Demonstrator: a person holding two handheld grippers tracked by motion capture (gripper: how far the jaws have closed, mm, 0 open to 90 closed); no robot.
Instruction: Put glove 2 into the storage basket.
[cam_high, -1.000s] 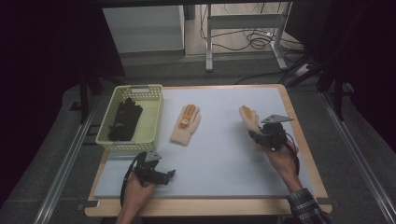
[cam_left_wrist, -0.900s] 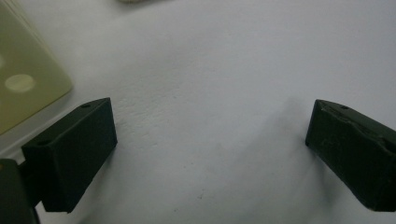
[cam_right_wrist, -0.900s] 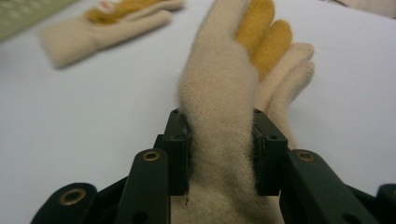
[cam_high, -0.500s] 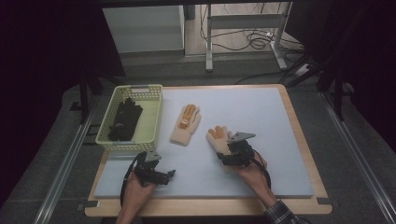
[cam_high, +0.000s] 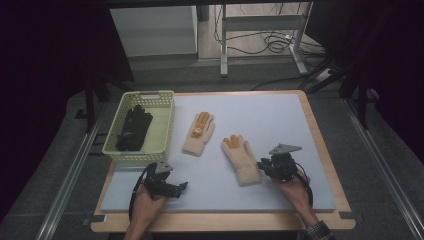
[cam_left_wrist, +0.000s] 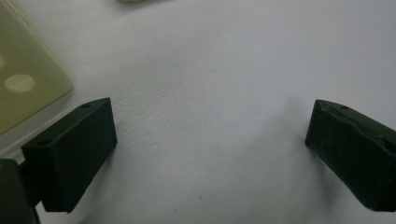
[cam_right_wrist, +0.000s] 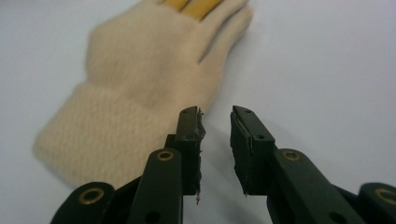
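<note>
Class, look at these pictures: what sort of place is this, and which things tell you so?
Probably a lab or recording workspace: a padded table on a railed frame, loose cables on the floor behind, dark curtains at the sides, and a person working a hand-held gripper.

Both gloves, the near one (cam_high: 241, 159) and the far one (cam_high: 198, 133), look like fuzzy cream knit, the mat (cam_high: 270, 120) is matt pale foam-looking stuff with a wood rim (cam_high: 320, 145), and the basket (cam_high: 162, 125) is glossy-ish yellow plastic.
</note>
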